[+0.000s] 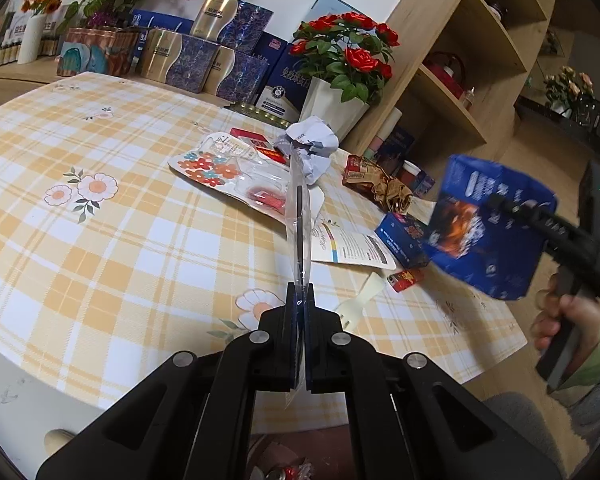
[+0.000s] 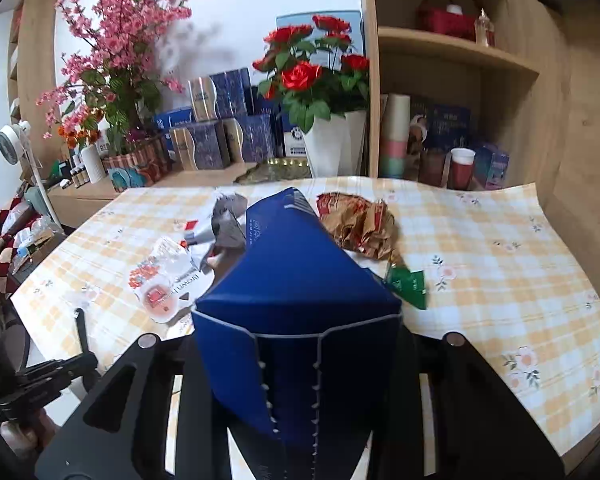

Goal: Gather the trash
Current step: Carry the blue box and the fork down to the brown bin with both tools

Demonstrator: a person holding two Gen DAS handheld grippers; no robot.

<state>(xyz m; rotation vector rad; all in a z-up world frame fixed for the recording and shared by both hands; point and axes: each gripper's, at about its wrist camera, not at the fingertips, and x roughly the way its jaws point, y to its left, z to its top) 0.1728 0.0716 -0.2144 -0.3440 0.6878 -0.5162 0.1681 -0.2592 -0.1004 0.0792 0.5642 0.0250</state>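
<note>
Table [image 1: 100, 240] with yellow plaid cloth carries scattered trash. Left gripper [image 1: 299, 300] fingers are clenched on a clear plastic package [image 1: 299, 208], held edge-on above the table. Right gripper [image 2: 296, 360] fingers grasp a blue carton [image 2: 296, 280], raised above the table, near the crumpled brown wrapper [image 2: 360, 224].

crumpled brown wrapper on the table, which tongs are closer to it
Right. The right tongs, clamped on a blue box, hang in the air beside the crumpled brown wrapper. The left tongs, gripping a clear plastic pack, sit farther back.
</note>
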